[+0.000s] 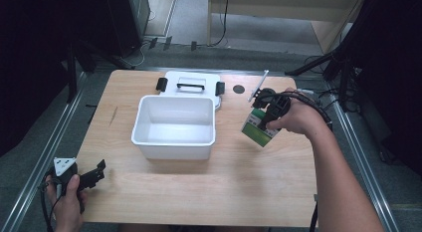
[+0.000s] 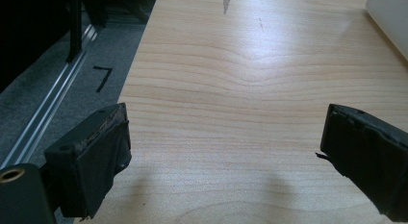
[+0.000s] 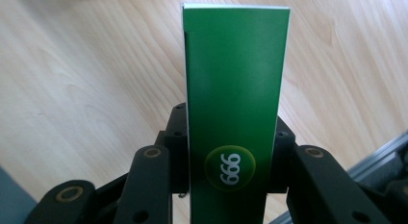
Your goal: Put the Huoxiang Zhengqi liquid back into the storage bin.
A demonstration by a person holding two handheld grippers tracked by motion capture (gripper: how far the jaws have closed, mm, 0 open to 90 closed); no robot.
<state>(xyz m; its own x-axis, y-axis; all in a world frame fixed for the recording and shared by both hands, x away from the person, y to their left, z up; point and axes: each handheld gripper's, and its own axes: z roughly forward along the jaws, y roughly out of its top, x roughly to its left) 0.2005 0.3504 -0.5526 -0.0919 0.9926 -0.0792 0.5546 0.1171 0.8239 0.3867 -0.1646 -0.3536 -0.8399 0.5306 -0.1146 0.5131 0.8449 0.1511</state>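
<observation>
A small green and white box [image 1: 258,126] hangs above the table's right side, to the right of the white bin [image 1: 174,141]. My right gripper [image 1: 263,117] is shut on it. In the right gripper view the green box [image 3: 234,89] stands between the jaws, narrow side up, with a round "999" mark near its base. The bin is open and looks empty; its white lid [image 1: 191,84] with a black handle lies flat behind it. My left gripper [image 1: 97,171] rests low at the table's front left corner, open, its black pads [image 2: 103,152] wide apart over bare wood.
A dark round hole [image 1: 239,89] sits in the wooden table [image 1: 239,182] behind the box. A thin white rod [image 1: 259,85] lies near the far right. Metal rails [image 1: 47,142] flank the table on the floor. Cables trail by the right edge.
</observation>
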